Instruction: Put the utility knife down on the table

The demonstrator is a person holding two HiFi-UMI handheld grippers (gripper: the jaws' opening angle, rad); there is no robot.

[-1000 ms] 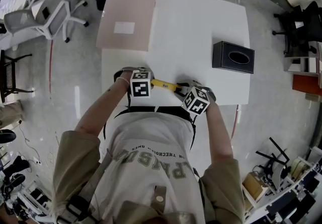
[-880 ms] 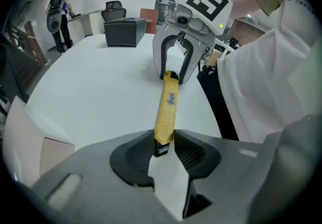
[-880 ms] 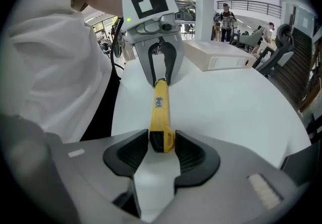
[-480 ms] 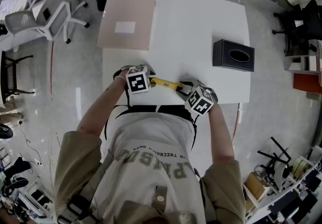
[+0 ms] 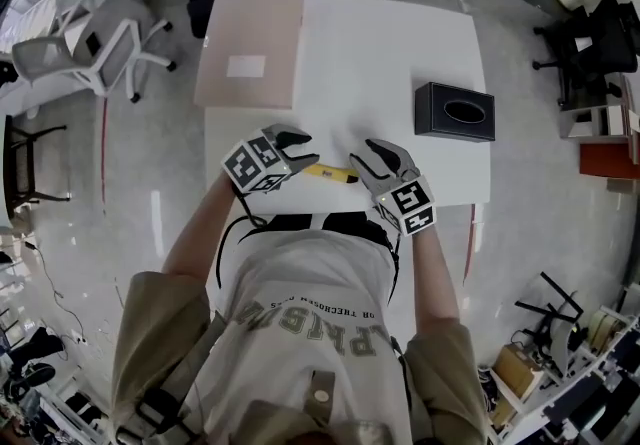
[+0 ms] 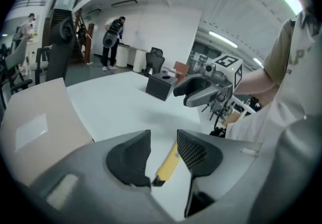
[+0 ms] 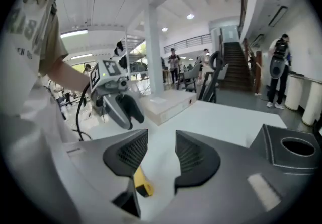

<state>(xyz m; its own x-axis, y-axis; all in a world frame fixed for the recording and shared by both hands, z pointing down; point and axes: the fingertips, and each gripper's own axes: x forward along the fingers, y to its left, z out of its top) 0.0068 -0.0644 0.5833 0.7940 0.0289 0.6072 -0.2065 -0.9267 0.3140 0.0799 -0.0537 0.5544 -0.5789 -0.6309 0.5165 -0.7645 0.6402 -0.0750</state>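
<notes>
White table [image 5: 380, 53], knife [image 5: 328, 172] lying flat. Left gripper [image 5: 303, 149] and right gripper [image 5: 362, 155] jaws just opened wide, both empty, off the knife.

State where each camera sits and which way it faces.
Head view: on the head, steeply down onto table, forearms, chest.
Left gripper view: on left hand-held gripper, facing right hand-held gripper, tissue box; shirt at right.
Right gripper view: on right one, facing left one; shirt at left.
Shared: utility knife on table, ungripped, below jaws that have just been opening.
</notes>
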